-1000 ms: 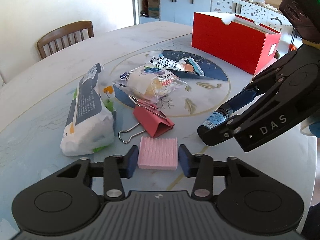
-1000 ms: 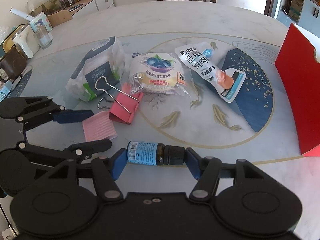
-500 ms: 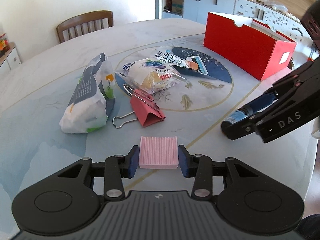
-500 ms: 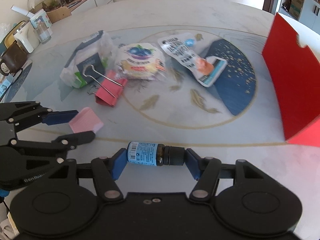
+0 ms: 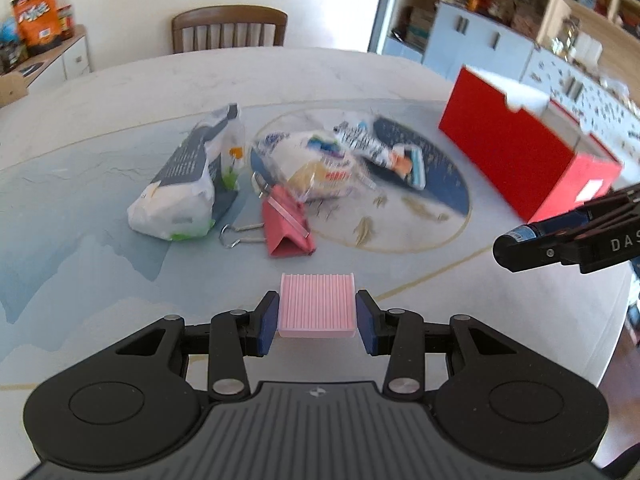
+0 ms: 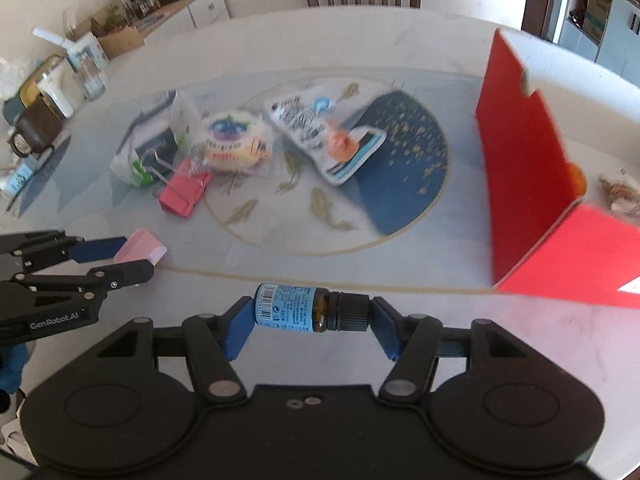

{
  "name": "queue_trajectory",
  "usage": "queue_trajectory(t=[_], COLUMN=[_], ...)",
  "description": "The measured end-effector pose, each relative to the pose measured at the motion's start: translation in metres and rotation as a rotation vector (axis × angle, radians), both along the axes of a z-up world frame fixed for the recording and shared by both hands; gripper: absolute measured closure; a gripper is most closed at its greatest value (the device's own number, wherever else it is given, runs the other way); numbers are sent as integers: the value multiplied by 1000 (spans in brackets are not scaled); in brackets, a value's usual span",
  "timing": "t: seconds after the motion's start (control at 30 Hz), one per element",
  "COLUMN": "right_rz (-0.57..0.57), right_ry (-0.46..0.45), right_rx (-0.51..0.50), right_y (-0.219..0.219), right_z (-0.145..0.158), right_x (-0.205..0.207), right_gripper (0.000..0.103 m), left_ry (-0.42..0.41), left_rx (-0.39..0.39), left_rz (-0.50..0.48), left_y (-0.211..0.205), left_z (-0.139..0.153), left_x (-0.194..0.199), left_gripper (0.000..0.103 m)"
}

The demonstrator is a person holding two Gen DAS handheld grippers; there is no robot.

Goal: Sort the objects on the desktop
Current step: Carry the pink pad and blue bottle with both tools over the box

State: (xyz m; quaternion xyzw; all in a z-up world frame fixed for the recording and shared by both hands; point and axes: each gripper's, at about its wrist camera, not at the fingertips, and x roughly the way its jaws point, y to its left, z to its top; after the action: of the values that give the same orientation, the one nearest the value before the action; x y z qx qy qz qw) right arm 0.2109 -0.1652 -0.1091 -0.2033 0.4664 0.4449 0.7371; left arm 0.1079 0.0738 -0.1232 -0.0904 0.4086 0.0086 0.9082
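Right wrist view: both grippers loaded above the table

Round table (image 6: 360,40) below. Red box (image 6: 516,168) open at right. Right gripper (image 6: 312,314) clamped endwise on small brown bottle (image 6: 304,312), lifted. Left gripper (image 5: 316,316) pinching ribbed pink block (image 5: 316,310), lifted. Pink binder clip (image 5: 286,228) lying beside snack packets.

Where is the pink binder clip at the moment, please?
The pink binder clip lies on the table, left of centre in both views, just in front of the white wipes pack and the wrapped bun.
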Motion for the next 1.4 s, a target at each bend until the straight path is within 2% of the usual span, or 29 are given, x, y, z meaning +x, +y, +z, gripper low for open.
queue_trajectory(t=[0.27, 0.5, 0.7, 1.1, 1.4], right_rz=[-6, -39, -90, -190, -246], right_ry=[7, -12, -33, -112, -146], right_rx=[66, 136, 188, 183, 157], right_y=[-24, -50, -73, -123, -138], right_z=[45, 80, 97, 106, 99], right_x=[34, 68, 99, 154, 204], right_gripper=[41, 40, 40, 40, 40], left_ry=[-49, -93, -107, -160, -136], left_rx=[-9, -11, -13, 28, 83], left_rz=[13, -25, -72, -263, -374], left_y=[-31, -64, -92, -175, -230], left_z=[38, 72, 92, 117, 114], left_x=[17, 44, 70, 133, 187], left_gripper=[63, 63, 63, 63, 63])
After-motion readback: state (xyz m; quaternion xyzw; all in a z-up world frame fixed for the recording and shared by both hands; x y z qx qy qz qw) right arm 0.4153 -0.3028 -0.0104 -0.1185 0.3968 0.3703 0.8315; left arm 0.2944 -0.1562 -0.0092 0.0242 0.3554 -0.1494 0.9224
